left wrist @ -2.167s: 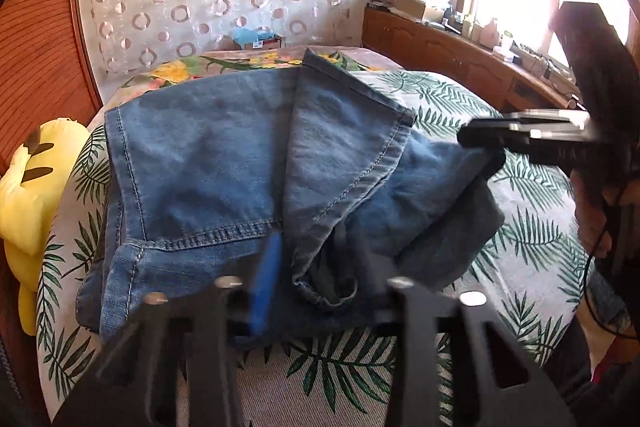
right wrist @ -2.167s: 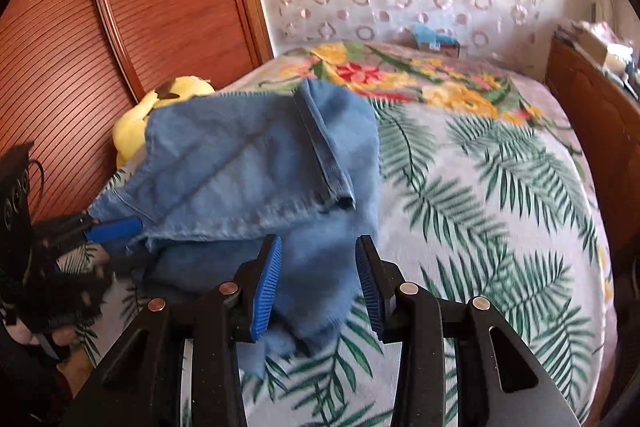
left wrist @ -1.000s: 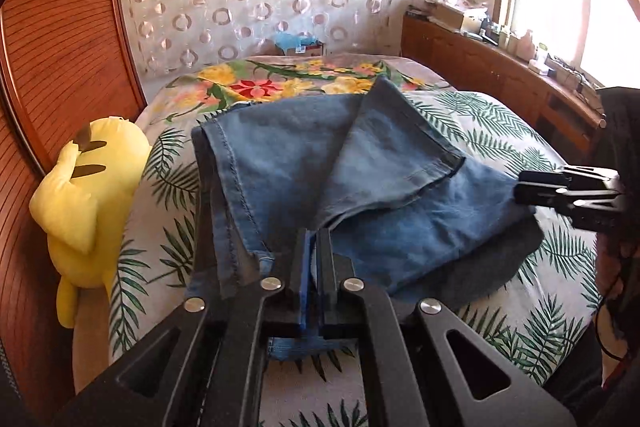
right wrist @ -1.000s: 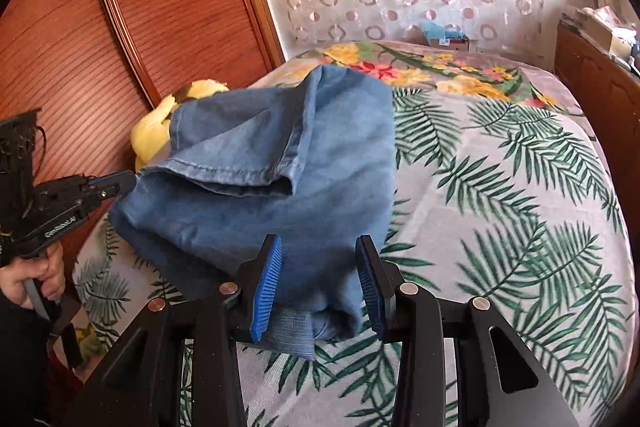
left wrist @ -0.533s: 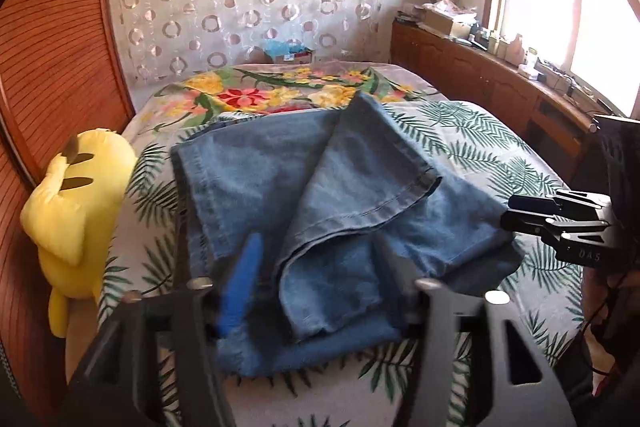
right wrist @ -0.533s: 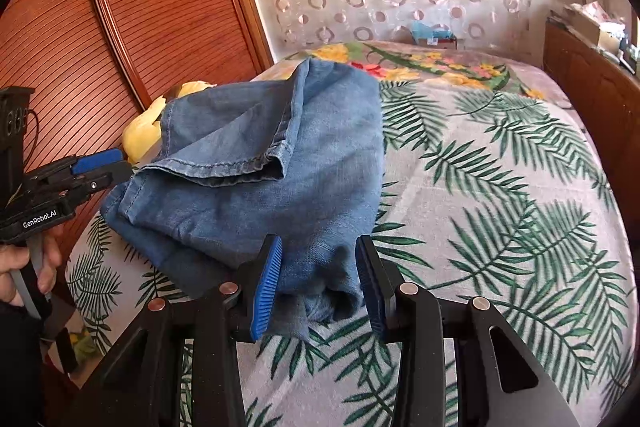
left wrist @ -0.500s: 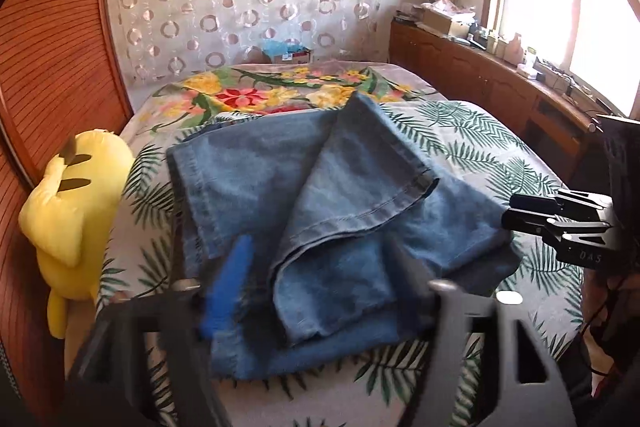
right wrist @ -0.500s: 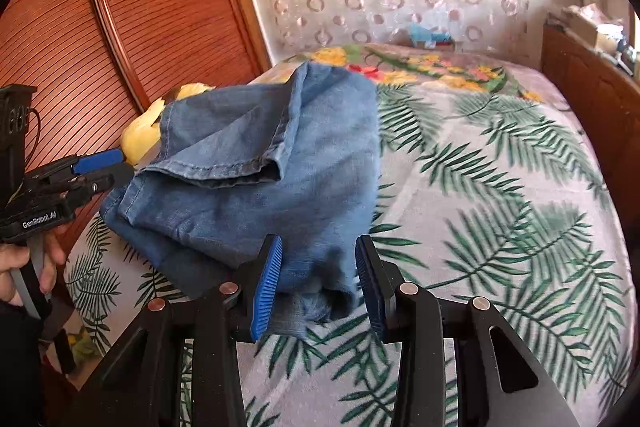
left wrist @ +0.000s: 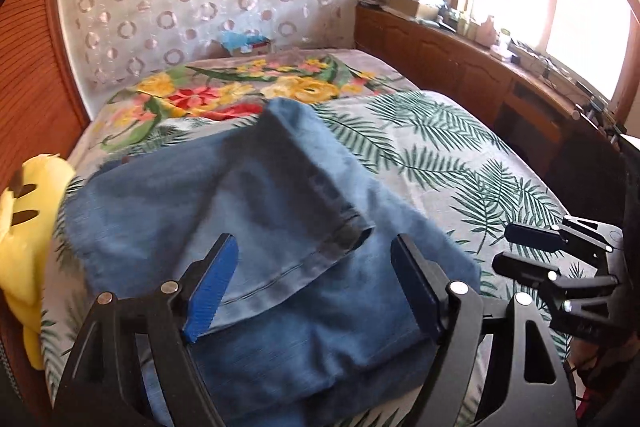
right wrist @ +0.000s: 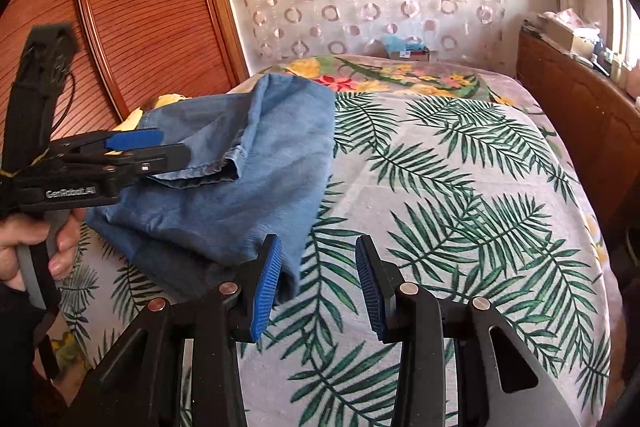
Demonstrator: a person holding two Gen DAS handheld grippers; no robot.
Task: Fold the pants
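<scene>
Since left gripper [left wrist: 314,285] released, jeans [left wrist: 256,227] lie free.

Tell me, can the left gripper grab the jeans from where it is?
Probably yes. The left gripper hangs open right over the folded jeans, and nothing sits between its pads and the cloth. The right gripper waits off to the side, out of its way.

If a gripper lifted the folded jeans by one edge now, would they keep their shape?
Probably not. The jeans lie in soft, uneven layers with a loose hem flap on top, so they would likely sag and unfold. The stacked denim looks fairly heavy for cloth. Pushed across the bedspread, they would probably bunch rather than slide.
</scene>
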